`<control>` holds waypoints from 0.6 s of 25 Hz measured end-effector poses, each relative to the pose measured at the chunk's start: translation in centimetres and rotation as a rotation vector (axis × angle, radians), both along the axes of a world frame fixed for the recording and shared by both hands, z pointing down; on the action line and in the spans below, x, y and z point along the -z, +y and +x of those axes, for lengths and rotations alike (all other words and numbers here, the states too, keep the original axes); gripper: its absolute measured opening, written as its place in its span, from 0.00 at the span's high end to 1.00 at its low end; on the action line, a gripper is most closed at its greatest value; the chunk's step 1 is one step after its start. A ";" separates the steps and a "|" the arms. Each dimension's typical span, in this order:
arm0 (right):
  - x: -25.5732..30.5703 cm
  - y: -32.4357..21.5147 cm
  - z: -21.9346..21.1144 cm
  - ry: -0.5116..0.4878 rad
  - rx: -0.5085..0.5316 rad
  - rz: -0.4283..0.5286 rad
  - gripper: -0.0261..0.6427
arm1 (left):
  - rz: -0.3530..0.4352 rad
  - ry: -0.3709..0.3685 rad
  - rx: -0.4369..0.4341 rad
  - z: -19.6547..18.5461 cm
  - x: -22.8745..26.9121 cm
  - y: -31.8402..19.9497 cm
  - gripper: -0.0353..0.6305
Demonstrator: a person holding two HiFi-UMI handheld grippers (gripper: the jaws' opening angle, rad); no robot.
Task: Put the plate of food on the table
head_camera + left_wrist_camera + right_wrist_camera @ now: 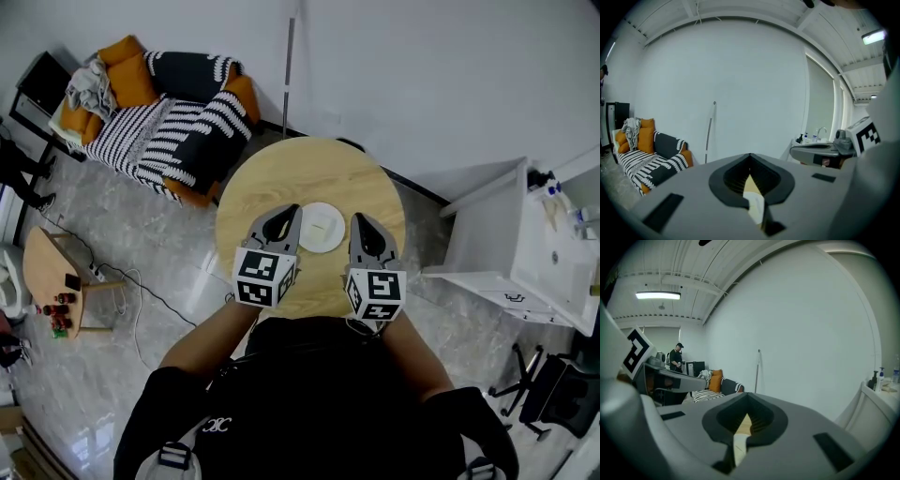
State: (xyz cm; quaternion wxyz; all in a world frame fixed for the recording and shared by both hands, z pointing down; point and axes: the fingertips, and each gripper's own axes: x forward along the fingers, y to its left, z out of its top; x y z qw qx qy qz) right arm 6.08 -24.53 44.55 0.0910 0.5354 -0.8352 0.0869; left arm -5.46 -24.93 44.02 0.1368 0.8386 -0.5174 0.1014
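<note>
Both the left claw [291, 215] and right claw [360, 219] had tips together, gripping nothing, flanking the plate [322, 228] sitting mid-worktop [281, 178]. I judged backing off should go straight up, never sideways into its rim.

White walls [441, 84] close the room, and grey marbled floor [103, 356] fills the lower left of the head view. At upper left stands a sofa [169, 131] with orange cushions and a black-and-white striped throw. A round wooden worktop [309, 173] sits at centre, a small wooden side table [47, 267] at the left edge, and a white cabinet [525, 253] at right. A strip light [658, 295] glows on the ceiling.
</note>
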 end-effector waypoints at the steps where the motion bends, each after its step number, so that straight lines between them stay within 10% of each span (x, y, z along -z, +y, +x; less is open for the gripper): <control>1: 0.0 0.1 0.0 0.000 0.001 0.000 0.95 | -0.002 0.000 0.001 0.0 -0.1 0.1 0.94; 15: -0.2 -0.1 -0.1 0.009 0.005 0.000 0.95 | -0.029 0.032 0.000 -0.1 -1.0 0.1 0.94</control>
